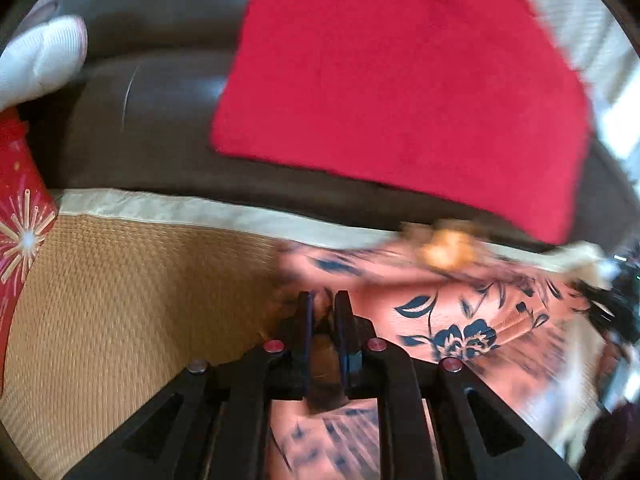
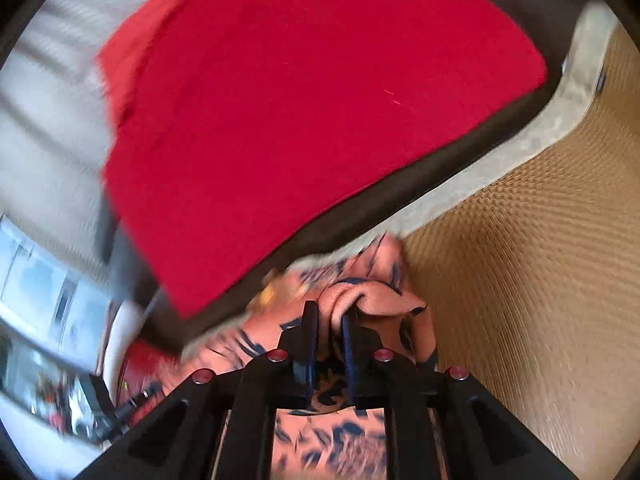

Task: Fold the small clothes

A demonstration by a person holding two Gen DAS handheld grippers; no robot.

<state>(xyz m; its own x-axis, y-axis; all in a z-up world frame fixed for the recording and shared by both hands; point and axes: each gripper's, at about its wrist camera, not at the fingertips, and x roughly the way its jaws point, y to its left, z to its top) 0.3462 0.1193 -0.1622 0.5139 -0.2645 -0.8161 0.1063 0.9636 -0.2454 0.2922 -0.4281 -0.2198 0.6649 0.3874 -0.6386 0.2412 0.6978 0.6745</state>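
We see a woven straw-coloured mat [image 1: 132, 280] with a pale cloth border [image 1: 192, 210], butted against a dark brown leather sofa [image 1: 160, 120]. A red cushion [image 1: 400, 80] sits on the sofa. Ribbed whitish fabric [image 2: 52, 128] lies behind it. A bright window [image 2: 44, 280] shows at the right wrist view's left edge, blurred.

Two close wrist views along the fingers, sharing red cushion [image 1: 400, 80] [image 2: 312, 120].
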